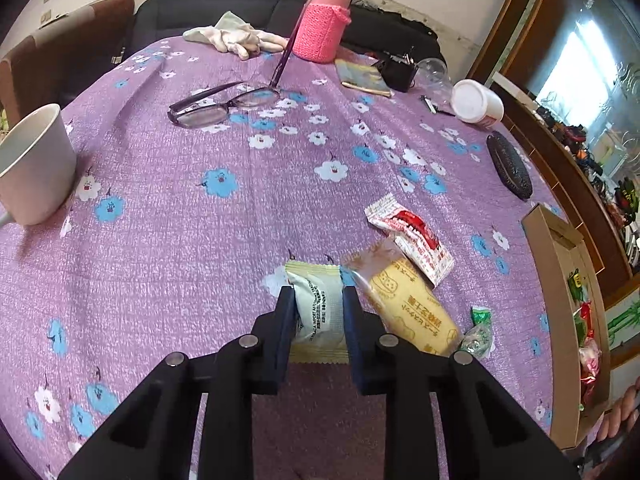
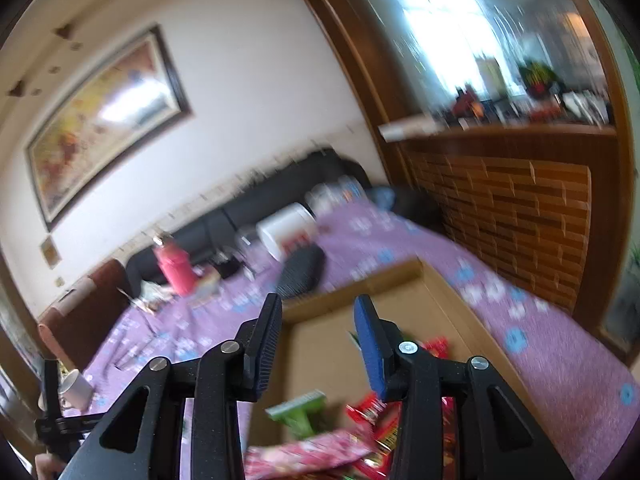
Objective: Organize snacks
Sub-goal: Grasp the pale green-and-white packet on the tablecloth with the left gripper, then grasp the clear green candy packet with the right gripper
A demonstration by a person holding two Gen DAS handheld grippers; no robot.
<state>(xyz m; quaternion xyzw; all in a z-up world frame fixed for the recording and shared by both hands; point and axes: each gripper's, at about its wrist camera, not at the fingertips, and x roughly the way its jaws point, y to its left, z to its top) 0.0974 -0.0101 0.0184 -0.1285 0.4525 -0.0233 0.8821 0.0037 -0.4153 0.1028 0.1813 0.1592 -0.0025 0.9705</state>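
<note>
We are finding the left gripper (image 1: 319, 300) pinching a pale green snack packet (image 1: 320, 312) between its pads on the tablecloth (image 1: 180, 220). The right gripper (image 2: 318, 320) is hanging spread above the cardboard box (image 2: 320, 348), loose snacks (image 2: 360, 416) lying just beneath it.

White walls (image 2: 248, 92) are seen, with a framed painting (image 2: 104, 116) hung on one. A dark sofa (image 1: 224, 16) is set along the wall behind the table's purple flowered cloth (image 1: 200, 240). Wooden framing (image 2: 360, 60) surrounds bright glass (image 2: 460, 32).
</note>
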